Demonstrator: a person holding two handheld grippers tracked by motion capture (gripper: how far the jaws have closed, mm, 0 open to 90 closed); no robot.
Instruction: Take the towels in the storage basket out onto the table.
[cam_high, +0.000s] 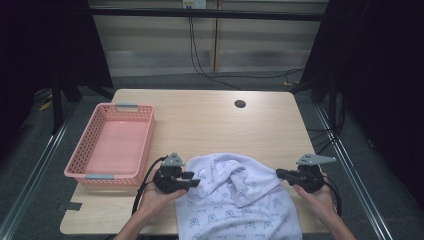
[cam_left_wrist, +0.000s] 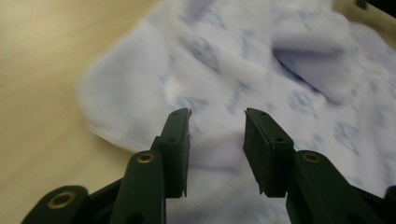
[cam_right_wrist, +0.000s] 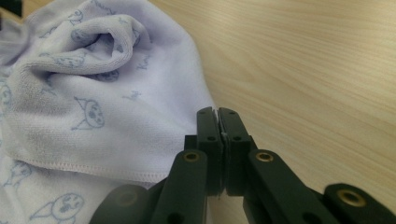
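A: Towel (cam_high: 235, 200)? White, pale blue cartoon-face print, stitched hem, terry texture. Rumpled, a fold bunched up in the middle. It lies at the near edge of the wooden table (cam_high: 210, 120), front part draping over that edge.

B: Left gripper (cam_high: 192, 179)?

A: Jaws parted fairly wide, nothing between them, poised just over the towel's left edge. Left gripper view is blurred.

B: Right gripper (cam_high: 281, 173)?

A: Jaws pressed together at the towel's right edge; a thin white sliver shows between the tips, cannot tell if that's cloth.

B: Anything else?

A: Pink basket (cam_high: 80, 155) at table's left, well apart from the towel.
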